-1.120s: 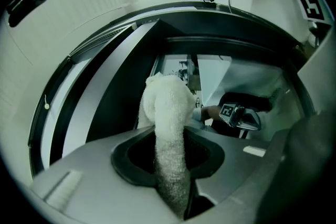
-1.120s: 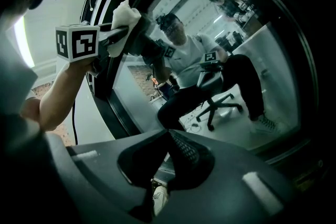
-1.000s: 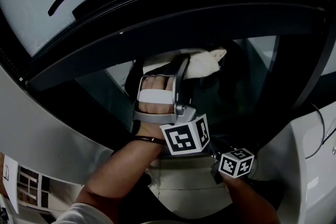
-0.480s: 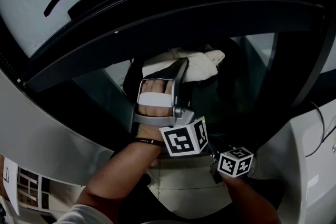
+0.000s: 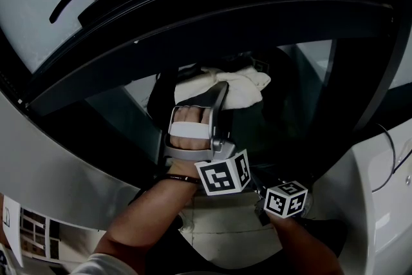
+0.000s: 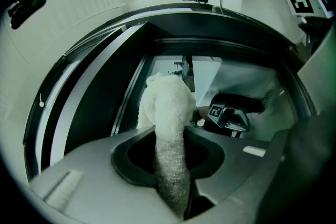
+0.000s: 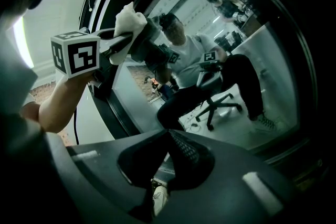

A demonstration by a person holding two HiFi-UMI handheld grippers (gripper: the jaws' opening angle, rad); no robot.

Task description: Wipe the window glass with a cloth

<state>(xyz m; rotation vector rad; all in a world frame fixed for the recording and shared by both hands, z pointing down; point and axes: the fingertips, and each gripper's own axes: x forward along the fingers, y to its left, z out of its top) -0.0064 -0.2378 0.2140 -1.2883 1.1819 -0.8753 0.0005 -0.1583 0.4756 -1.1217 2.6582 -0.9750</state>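
My left gripper (image 6: 170, 165): jaws clamped on the white cloth (image 6: 167, 107), whose bunched end lies against the window glass (image 5: 122, 114) just under the dark frame (image 5: 212, 16). My right gripper (image 7: 167, 140): jaws together, nothing between them.

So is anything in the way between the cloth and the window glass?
No, nothing that I can see. The left gripper has its jaws shut on the cloth, and the cloth's bunched end sits right up at the window glass, with nothing showing between them.
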